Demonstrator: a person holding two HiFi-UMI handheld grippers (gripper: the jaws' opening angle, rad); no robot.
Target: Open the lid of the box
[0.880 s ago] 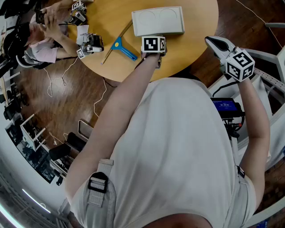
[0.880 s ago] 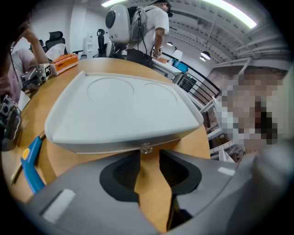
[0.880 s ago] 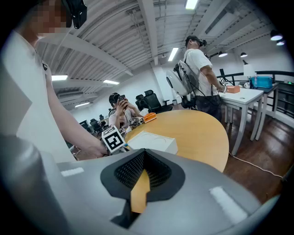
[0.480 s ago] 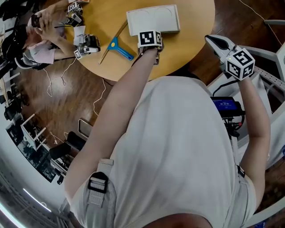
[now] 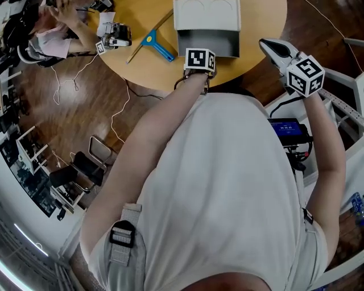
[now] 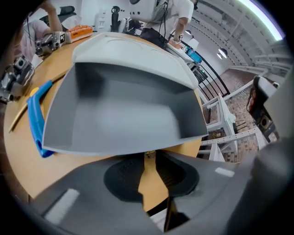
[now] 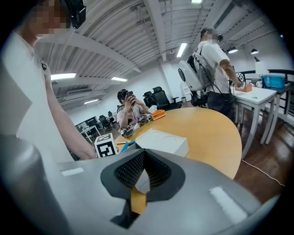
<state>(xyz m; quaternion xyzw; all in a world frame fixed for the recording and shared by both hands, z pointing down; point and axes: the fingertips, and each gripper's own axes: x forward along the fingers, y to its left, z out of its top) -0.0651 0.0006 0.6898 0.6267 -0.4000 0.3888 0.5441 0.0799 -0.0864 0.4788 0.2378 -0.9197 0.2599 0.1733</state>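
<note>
Box is found top centre, long side across the frame, its half-raised lid pinched at the front lip by the near-shut left gripper (right gripper held upper right, near-shut, empty).

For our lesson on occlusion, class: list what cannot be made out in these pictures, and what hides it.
Left tongs: head view, their marker cube covers them.
The box: head view, far edge cut off by the frame's top.
Its near end: right gripper view, behind the right tongs.
</note>
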